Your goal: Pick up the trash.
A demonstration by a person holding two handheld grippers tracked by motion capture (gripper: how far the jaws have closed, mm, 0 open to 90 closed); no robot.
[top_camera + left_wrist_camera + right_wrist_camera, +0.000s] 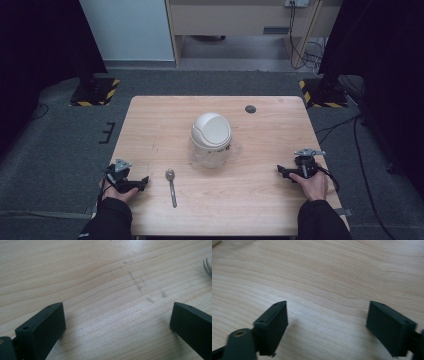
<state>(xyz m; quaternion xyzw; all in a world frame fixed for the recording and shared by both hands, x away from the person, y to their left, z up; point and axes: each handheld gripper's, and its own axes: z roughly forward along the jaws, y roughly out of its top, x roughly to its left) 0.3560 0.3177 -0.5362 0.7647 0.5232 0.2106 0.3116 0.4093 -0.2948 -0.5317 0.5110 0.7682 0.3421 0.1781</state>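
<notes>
Your left gripper (131,182) rests on the tabletop (260,200) near its front left corner, and your left hand (118,191) holds it from behind. Its fingers (43,327) are spread wide with only bare wood between them. The spoon (171,185) lies flat just to the right of this gripper, apart from it, with its bowl pointing away from you and its handle pointing toward the front edge. Take the white bin (210,139) with the round swing lid as your landmark: it stands upright near the middle of the tabletop, the spoon is in front of it and a little to its left, and your left gripper is further to the left again. Your right gripper (290,173) sits in front of the bin and well to its right, near the right edge, with your right hand (312,184) around it. Its fingers (272,326) are also spread wide and nothing is between them, only the wood grain. In the left gripper view a curved bit of clear plastic (208,266) shows at the right border. A small dark round spot (250,109) lies behind the bin, near the far edge.
</notes>
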